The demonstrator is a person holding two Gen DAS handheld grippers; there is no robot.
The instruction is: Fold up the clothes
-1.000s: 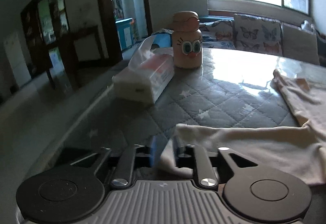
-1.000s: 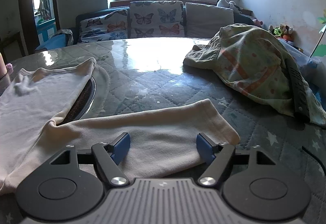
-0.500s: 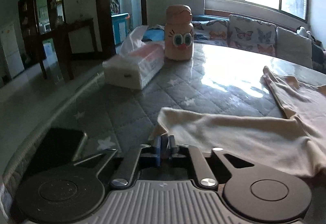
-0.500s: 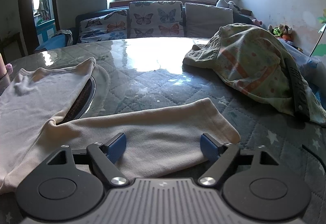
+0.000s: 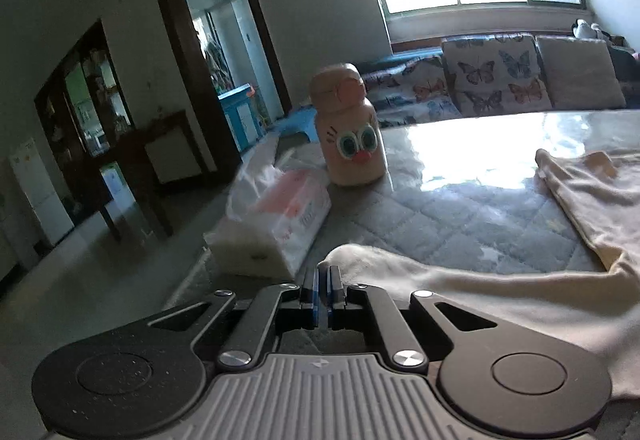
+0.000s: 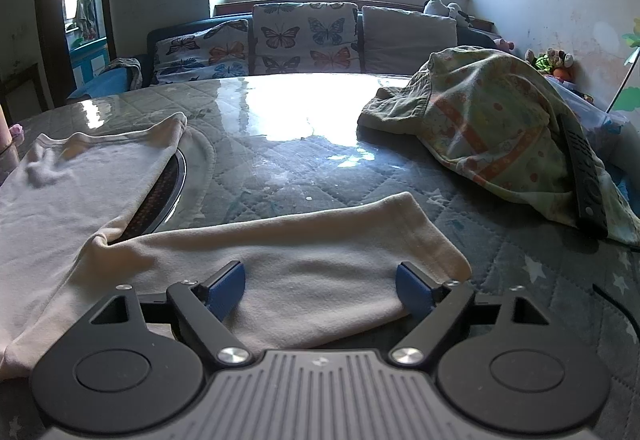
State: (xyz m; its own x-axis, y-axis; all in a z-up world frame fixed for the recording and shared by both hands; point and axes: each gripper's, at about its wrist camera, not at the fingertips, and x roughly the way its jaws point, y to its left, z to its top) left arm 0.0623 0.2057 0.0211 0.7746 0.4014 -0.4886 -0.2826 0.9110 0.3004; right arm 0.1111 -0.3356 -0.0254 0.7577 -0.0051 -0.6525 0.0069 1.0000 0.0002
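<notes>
Left gripper (image 5: 323,282): your jaws are pinched together on the cuff of one sleeve of the shirt (image 5: 500,292).
Right gripper (image 6: 320,286): your jaws stand wide apart over the other sleeve, gripping nothing.
Shirt: cream, spread on the quilted table (image 6: 288,167).
Beside your left sleeve: tissue pack (image 5: 276,228), duck-faced bottle (image 5: 350,125).
Far right: patterned garment (image 6: 488,127) with a remote (image 6: 582,175) on it.

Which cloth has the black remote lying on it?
The green patterned garment heaped at the right, with the black remote lying on it. The cream shirt has none.
</notes>
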